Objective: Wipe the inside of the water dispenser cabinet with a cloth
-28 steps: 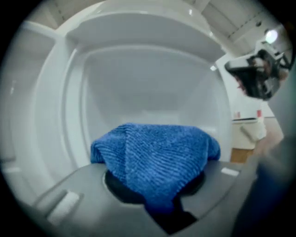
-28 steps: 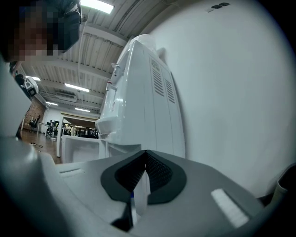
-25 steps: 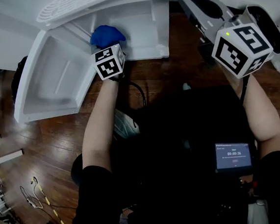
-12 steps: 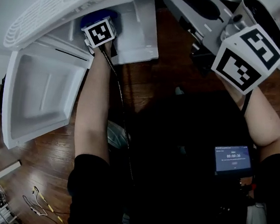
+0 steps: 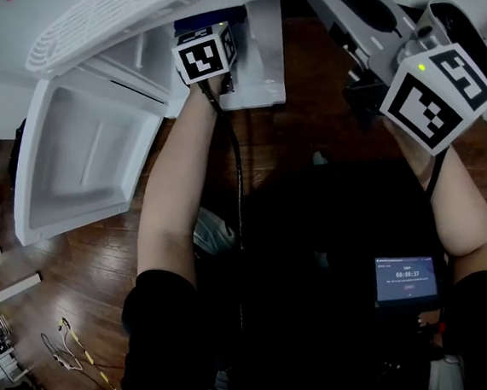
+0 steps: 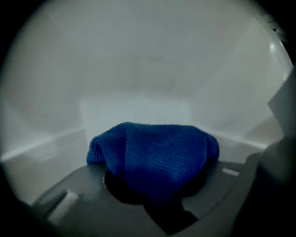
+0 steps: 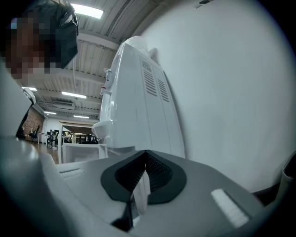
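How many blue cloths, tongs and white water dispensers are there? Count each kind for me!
Blue cloth: 1
Tongs: 2 (left tongs, right tongs)
White water dispenser: 1
Total: 4

Left arm point(image 5: 175, 192): extended forward, forearm bare. Left gripper point(image 6: 152, 187): angled slightly downward, jaws clamped on a bunched blue cloth point(image 6: 152, 150). Right arm point(image 5: 458, 206): bent at the elbow, held close to the torso. Right gripper point(image 7: 140, 183): level, jaws fully closed, nothing between them.
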Tool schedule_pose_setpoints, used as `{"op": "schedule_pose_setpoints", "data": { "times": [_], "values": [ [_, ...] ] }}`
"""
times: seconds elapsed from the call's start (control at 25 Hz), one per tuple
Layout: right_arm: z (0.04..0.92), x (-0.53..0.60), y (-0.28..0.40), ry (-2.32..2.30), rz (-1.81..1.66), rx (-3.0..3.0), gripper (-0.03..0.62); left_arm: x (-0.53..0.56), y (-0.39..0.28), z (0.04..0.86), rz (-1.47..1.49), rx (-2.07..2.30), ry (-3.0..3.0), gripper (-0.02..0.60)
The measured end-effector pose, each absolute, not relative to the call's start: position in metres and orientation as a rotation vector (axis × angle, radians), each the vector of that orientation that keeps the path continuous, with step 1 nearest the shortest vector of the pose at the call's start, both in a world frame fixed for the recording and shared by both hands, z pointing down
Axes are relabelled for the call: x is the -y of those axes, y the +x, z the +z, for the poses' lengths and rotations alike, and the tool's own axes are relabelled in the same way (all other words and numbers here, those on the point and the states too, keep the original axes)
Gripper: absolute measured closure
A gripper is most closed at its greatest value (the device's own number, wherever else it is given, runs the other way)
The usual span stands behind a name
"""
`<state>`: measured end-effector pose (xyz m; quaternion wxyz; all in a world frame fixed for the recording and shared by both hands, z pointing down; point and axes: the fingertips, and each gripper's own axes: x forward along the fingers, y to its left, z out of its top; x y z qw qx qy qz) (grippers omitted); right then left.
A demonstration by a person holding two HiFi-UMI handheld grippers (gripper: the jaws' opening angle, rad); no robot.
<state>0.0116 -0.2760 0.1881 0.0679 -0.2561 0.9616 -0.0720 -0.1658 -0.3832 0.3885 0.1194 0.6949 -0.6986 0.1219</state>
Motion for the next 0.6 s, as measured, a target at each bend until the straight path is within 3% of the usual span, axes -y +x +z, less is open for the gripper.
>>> {"op": "schedule_pose_setpoints", "data": {
  "times": [0.24, 0.6],
  "values": [
    [0.186, 0.277, 0.011, -0.76, -0.226, -2.885, 0.589, 0.37, -0.236, 0.37, 0.358, 2.169, 1.892, 0.465],
    [0.189, 0.282, 0.012, -0.777, -0.248, -2.88, 0.589, 0.402, -0.13, 0.357, 0.336, 1.965, 2.205, 0.469]
  ]
}}
